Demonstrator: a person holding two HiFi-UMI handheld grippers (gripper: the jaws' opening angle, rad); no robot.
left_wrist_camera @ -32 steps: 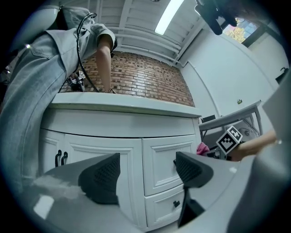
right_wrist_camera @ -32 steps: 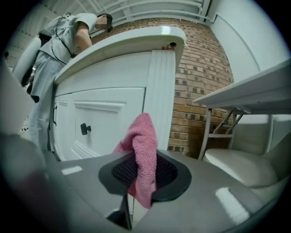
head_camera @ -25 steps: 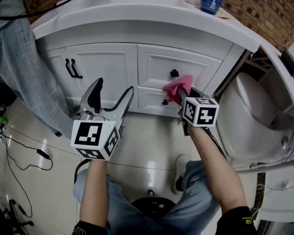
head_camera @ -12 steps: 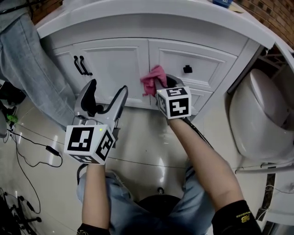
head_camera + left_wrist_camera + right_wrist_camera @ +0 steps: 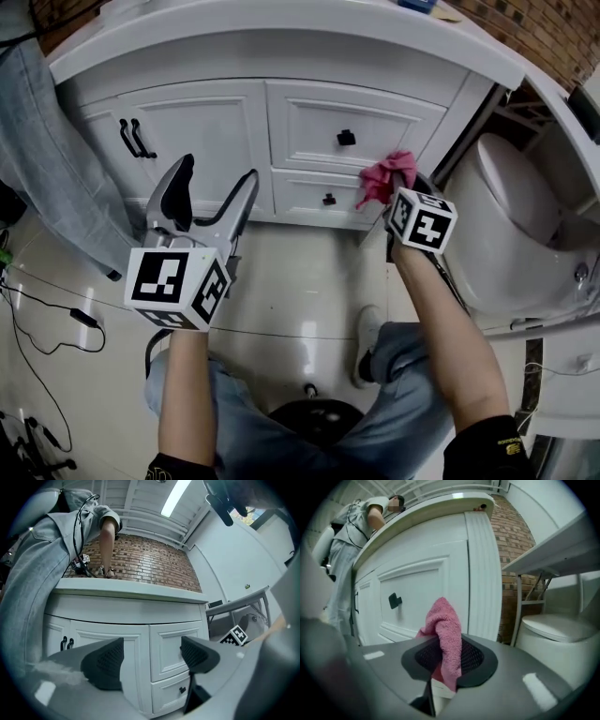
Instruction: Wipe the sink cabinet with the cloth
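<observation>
Pink cloth (image 5: pixel 382 176) is pinched in the right gripper (image 5: pixel 396 187), held up at the right end of the white sink cabinet (image 5: pixel 197 131). From the head view it sits by the lower drawer (image 5: pixel 305 192), to the right of its small black knob (image 5: pixel 329 199) and near the cabinet's right corner post. Whether it presses on the paint I can't tell from here. A white toilet (image 5: pixel 511 225) stands just to the right. The left gripper (image 5: pixel 214 183) hangs over the pale tiled floor (image 5: pixel 300 281) in front of the cabinet doors with their two black handles (image 5: pixel 131 139). Its jaws are spread wide with nothing in them. At the far left a person's jeans leg (image 5: pixel 47 159) stands against the cabinet. In the left gripper view, the left gripper (image 5: pixel 150 660) shows both black pads well apart. Only the cabinet front (image 5: pixel 117 639), the countertop (image 5: pixel 126 592) and a brick wall (image 5: pixel 145 566) beyond show in the gap. The right gripper's marker cube (image 5: pixel 236 635) peeks in at the right. In the right gripper view, the right gripper (image 5: pixel 447 656) has its jaws clamped together on the cloth (image 5: pixel 443 634), which bunches upward out of them. Behind it are a drawer panel with a black knob (image 5: pixel 394 600) and the fluted corner post (image 5: pixel 480 573). The toilet (image 5: pixel 562 630) sits to the right.
</observation>
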